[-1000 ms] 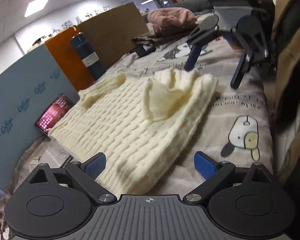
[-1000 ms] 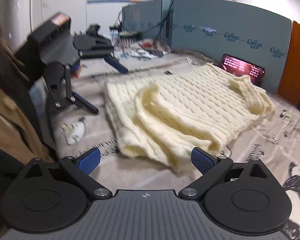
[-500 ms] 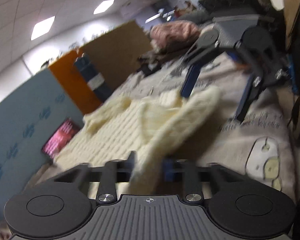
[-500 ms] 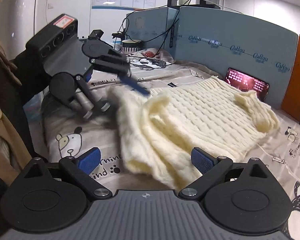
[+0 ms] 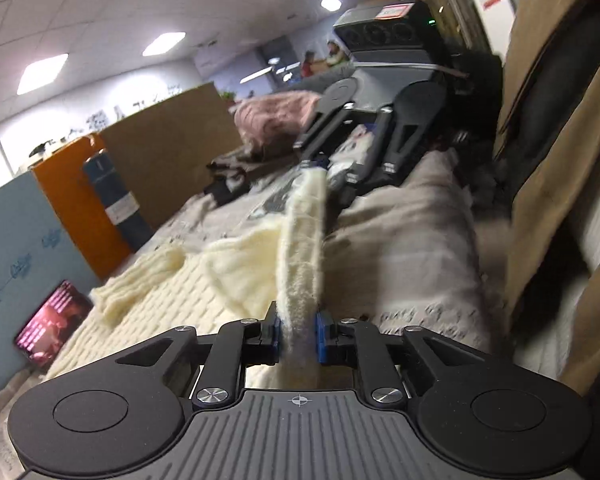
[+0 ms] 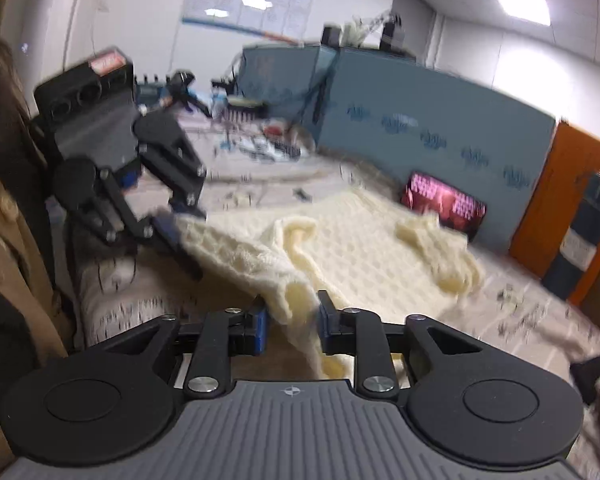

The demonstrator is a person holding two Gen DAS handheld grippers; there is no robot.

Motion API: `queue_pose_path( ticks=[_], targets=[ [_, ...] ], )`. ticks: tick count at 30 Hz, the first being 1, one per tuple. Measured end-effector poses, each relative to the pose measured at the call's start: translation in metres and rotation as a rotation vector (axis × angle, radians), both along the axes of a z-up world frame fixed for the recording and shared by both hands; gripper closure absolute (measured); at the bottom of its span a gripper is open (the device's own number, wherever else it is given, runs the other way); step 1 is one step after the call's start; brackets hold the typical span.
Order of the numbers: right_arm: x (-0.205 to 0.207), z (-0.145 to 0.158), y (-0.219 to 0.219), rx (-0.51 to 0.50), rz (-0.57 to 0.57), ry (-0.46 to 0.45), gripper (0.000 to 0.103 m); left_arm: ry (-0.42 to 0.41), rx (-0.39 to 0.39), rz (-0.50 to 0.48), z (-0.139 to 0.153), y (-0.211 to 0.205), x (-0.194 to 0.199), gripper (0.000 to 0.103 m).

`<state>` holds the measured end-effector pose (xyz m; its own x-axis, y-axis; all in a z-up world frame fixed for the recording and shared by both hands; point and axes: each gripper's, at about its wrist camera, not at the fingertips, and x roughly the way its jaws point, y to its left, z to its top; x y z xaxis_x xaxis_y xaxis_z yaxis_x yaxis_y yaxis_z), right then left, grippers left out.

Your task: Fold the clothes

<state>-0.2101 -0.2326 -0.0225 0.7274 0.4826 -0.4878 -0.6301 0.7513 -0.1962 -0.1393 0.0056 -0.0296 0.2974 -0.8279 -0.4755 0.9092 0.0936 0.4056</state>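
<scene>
Cream knit fills the left wrist view: the sweater lies spread on a printed sheet, and its near hem rises in a taut band between both tools. The left tongs pinch that hem between blue pads, and the right tongs grip its far end. A pink garment lies further back.

From the right wrist, the right tongs are pressed together on a bunched edge of the sweater. The left tongs clamp the same edge near a lit screen.
</scene>
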Motion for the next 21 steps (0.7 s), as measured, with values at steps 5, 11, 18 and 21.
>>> queue_pose_path(
  ticks=[5, 11, 18, 21],
  targets=[
    [-0.007, -0.02, 0.004, -0.021, -0.068, 0.003, 0.024, -0.009, 0.028, 0.077, -0.004, 0.006, 0.006, 0.058],
    [-0.01, -0.029, 0.005, -0.036, -0.091, -0.017, 0.019, 0.005, 0.051, 0.176, -0.005, 0.024, 0.011, 0.051],
    [-0.001, -0.028, 0.009, -0.063, -0.07, -0.049, 0.022, 0.031, 0.057, 0.195, -0.008, 0.029, 0.011, 0.073],
    [-0.003, -0.031, 0.008, -0.069, -0.066, -0.065, 0.027, 0.055, 0.041, 0.187, -0.009, 0.031, 0.013, 0.077]
  ],
)
